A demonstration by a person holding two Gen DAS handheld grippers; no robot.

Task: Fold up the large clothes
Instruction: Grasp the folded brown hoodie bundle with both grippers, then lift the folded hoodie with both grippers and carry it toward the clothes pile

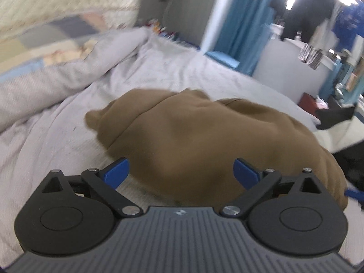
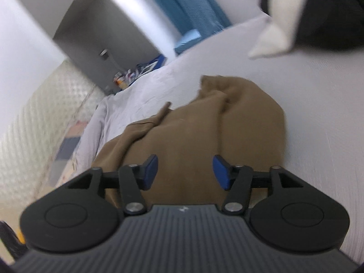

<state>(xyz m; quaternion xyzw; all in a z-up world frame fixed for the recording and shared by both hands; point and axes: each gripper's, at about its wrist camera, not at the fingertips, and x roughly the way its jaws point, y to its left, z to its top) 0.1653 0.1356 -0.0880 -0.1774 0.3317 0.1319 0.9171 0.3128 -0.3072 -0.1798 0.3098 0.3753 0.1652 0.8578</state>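
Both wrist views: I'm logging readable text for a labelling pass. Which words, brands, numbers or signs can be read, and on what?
No readable text in either view.
Left gripper: a small pale emblem on its body, no letters legible.
Right gripper: the same kind of emblem, blurred.
Brown garment: no print or label showing.
Clutter by the bed's far edge: colourful packaging, too small and blurred to read.

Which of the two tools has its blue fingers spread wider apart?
The left tool: its fingers stand much wider apart than those of the right tool. Both are above the brown garment.

bare sheet (image 1: pixel 56 136) left, brown garment (image 1: pixel 204 141) heaped ahead
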